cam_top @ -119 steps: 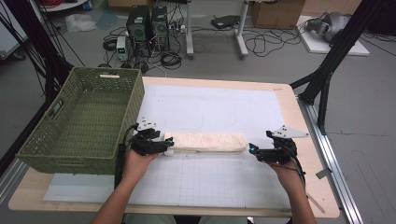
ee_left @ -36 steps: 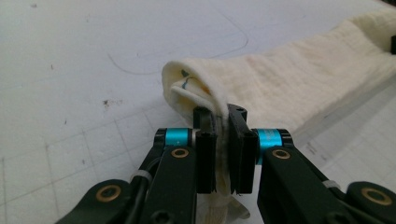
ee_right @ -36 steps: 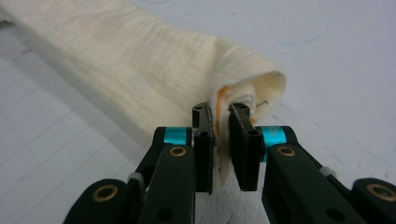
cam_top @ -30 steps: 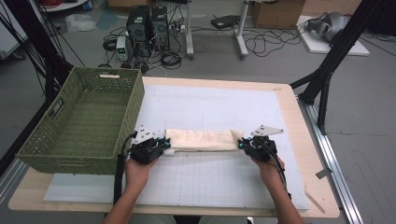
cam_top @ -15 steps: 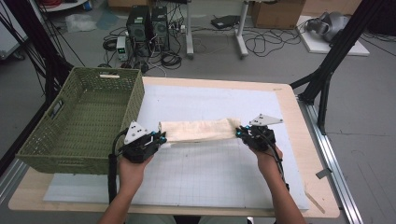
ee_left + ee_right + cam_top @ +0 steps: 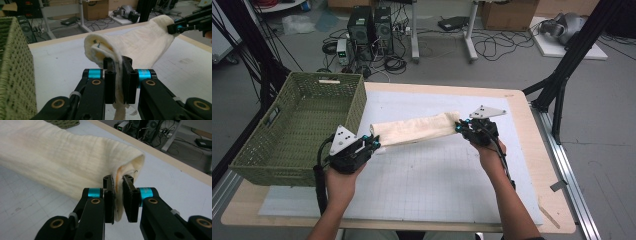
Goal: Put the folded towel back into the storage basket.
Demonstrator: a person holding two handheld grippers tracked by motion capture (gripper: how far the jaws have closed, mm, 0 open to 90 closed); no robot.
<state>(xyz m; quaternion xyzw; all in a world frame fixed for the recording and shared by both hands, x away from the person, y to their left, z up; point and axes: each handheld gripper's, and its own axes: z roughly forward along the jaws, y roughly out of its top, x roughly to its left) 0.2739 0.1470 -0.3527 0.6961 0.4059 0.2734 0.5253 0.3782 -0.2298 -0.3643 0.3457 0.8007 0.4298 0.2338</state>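
Beside the green basket (image 6: 297, 127), just off its right wall, a folded cream towel (image 6: 417, 129) is held stretched between two grippers and lifted clear of the desk (image 6: 532, 165). The left gripper (image 6: 371, 143) is seen clamped on the towel end nearest the basket, the cloth pinched thin between its closed jaws in the left gripper view, with a tail of fabric hanging below them. The right gripper (image 6: 460, 127) is clamped on the end farthest from the basket, a fold of the towel edge squeezed between its pads. The towel sags slightly in the middle and slopes down toward the basket side. It is judged that a carry into the basket is in hand. Trouble could arise if only the outer layers are caught: the inner folds could slip out and the bundle fall open. If the grippers are drawn apart too hard, an edge could be pulled from the jaws; if brought low, the hanging tail could snag on the basket rim
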